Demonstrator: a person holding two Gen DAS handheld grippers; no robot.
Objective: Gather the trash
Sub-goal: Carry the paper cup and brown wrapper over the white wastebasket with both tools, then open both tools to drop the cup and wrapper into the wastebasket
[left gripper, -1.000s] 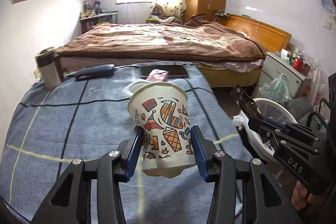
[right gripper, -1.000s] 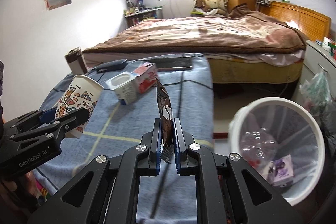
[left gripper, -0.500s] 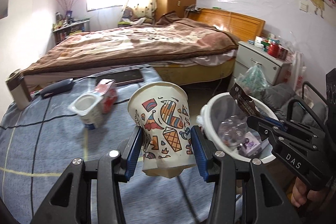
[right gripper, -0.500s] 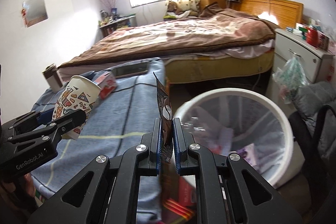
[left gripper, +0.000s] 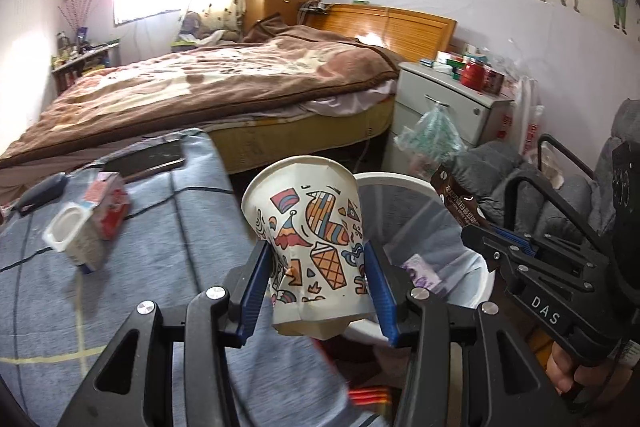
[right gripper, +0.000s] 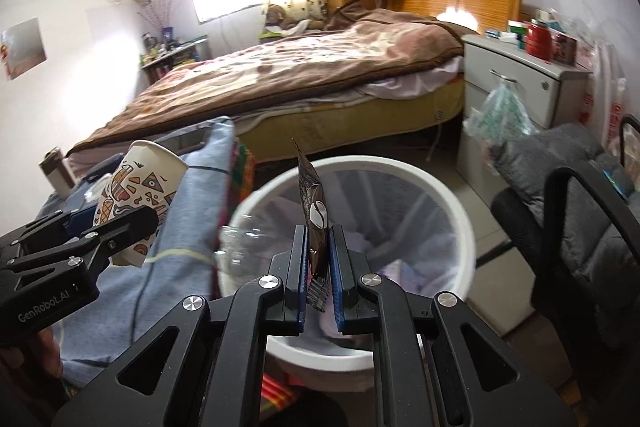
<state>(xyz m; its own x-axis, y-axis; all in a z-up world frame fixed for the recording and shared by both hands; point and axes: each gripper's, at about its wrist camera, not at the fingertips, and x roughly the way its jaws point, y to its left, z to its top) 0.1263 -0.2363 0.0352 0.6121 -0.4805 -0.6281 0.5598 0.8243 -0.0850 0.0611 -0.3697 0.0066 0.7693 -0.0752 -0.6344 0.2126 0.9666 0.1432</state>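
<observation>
Left wrist cam: your left gripper (left gripper: pixel 316 291) pinches the paper cup (left gripper: pixel 310 247); right gripper (right gripper: pixel 319 281) clamps a brown sachet (right gripper: pixel 314 223), prob. coffee, over the white bin (right gripper: pixel 448 195).

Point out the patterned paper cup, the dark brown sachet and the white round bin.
Patterned paper cup (left gripper: pixel 316 239): left wrist view, printed side wall.
Dark brown sachet (right gripper: pixel 314 211): right wrist view, flat printed face.
White round bin (right gripper: pixel 460 211): right wrist view, right rim.
</observation>
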